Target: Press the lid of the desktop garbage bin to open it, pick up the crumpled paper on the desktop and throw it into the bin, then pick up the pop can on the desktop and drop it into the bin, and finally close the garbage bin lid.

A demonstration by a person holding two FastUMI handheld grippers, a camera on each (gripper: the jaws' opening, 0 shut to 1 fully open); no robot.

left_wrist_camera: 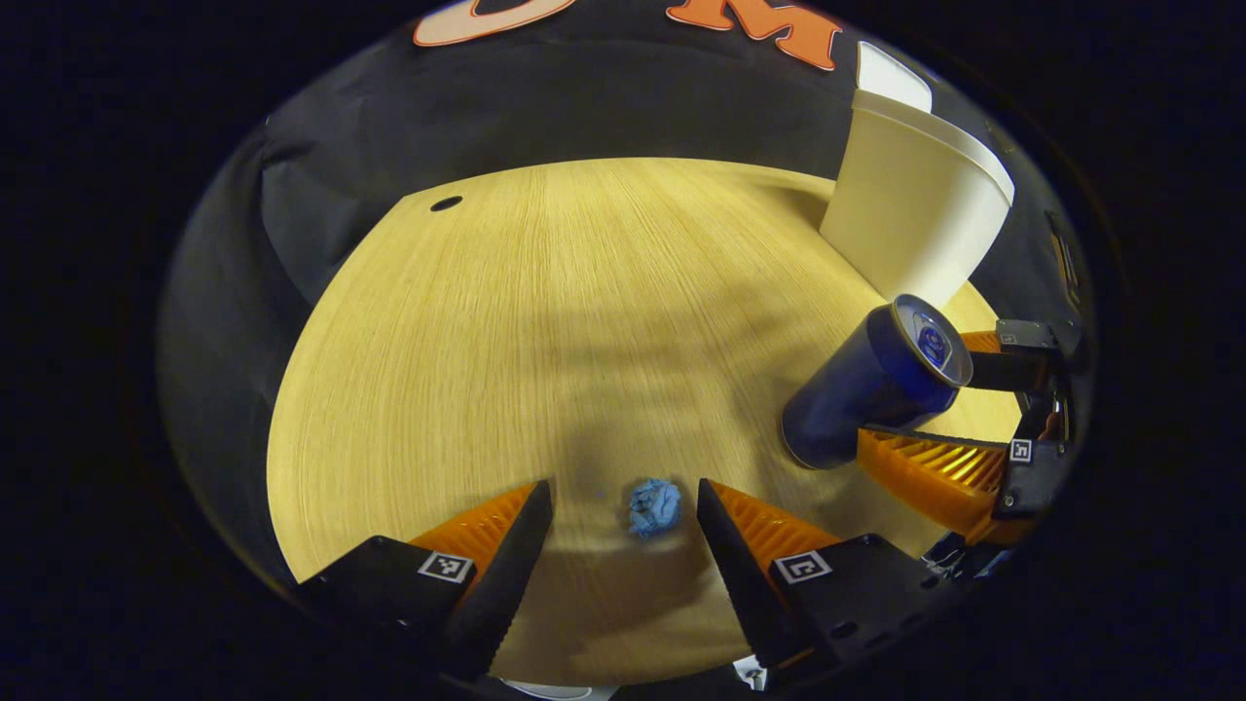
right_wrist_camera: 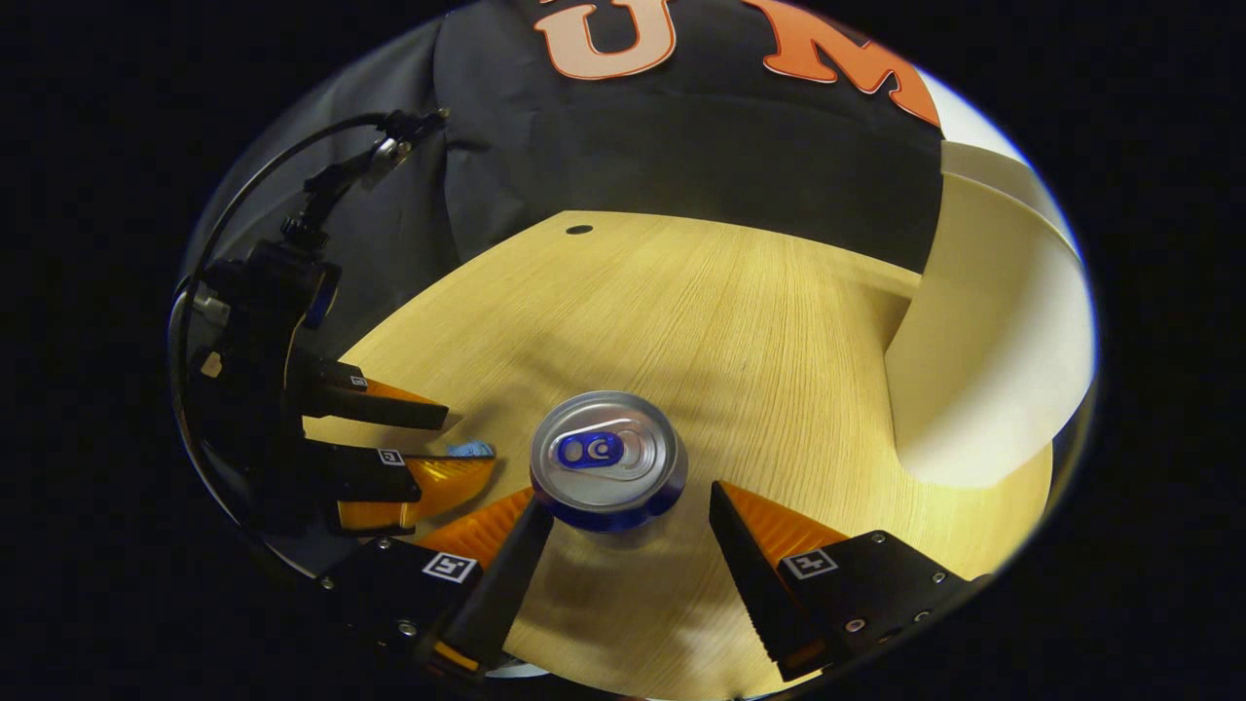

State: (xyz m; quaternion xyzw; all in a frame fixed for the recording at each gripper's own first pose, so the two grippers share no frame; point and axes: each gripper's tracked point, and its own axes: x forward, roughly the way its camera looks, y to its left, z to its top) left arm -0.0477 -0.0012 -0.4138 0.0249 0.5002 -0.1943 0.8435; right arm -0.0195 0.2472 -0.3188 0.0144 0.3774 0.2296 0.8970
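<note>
Your left gripper [left_wrist_camera: 623,506]: released, crumpled paper [left_wrist_camera: 653,507] between fingers, low centre, blue wad | Your right gripper [right_wrist_camera: 631,516]: released, straddling upright pop can [right_wrist_camera: 607,461], blue body.

The table [left_wrist_camera: 545,321] is pale yellow wood with fine straight grain running up the frame, and a small black hole [left_wrist_camera: 446,203] sits at its upper left. The paper [left_wrist_camera: 654,506], low in the centre of the left gripper view, is light blue. The can [left_wrist_camera: 866,389], at right, is deep blue with a silver top — in the right gripper view that top [right_wrist_camera: 605,450] shows a blue tab at the centre. The bin [left_wrist_camera: 910,209], upper right, is cream, with a whiter lid. Both grippers carry small black-and-white square markers [left_wrist_camera: 445,567].
</note>
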